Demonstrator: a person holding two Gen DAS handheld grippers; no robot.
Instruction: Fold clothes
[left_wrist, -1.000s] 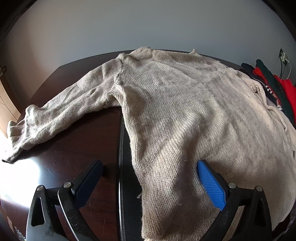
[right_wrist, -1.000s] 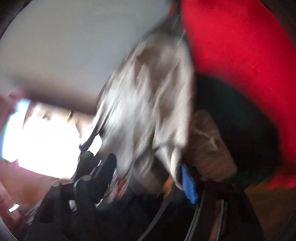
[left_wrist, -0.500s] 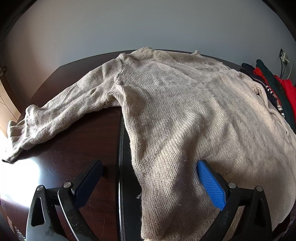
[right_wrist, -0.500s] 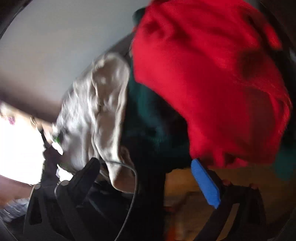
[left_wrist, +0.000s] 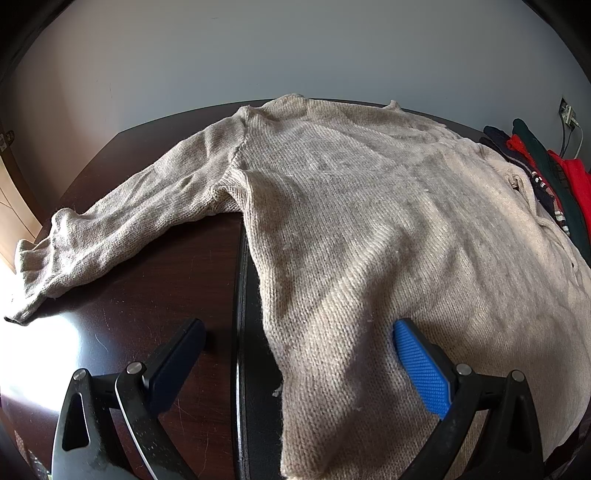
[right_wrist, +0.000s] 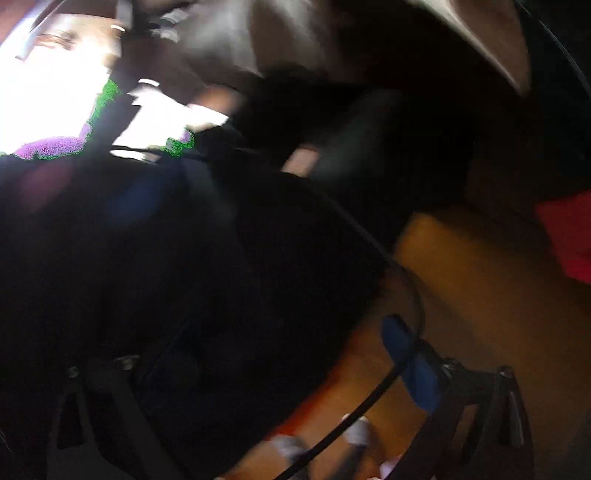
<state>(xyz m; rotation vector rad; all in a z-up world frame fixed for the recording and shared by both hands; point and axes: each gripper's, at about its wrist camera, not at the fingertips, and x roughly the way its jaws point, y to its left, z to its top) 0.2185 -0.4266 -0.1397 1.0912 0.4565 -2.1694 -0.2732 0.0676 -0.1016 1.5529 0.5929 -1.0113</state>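
Note:
A beige knit sweater (left_wrist: 351, 221) lies flat on the dark wooden table (left_wrist: 147, 295), its left sleeve (left_wrist: 110, 229) stretched out toward the table's left edge. My left gripper (left_wrist: 297, 326) stands open over the sweater's near left side edge, with the blue pad (left_wrist: 421, 369) on the knit and the black finger (left_wrist: 177, 358) over bare wood. The right wrist view is blurred. There my right gripper (right_wrist: 284, 354) is wide open and its jaws are closing, with only a dark shape behind them and nothing held.
A pile of red, dark green and navy clothes (left_wrist: 554, 177) sits at the table's right end. A dark seam (left_wrist: 240, 332) runs across the tabletop. The right wrist view shows orange-brown floor (right_wrist: 480, 295), a black cable (right_wrist: 399, 295) and a patch of red cloth (right_wrist: 569, 236).
The right wrist view has swung off the red and beige clothes onto a dark shape and the floor. The beige fabric once in the right jaws is gone. The left gripper has stayed put.

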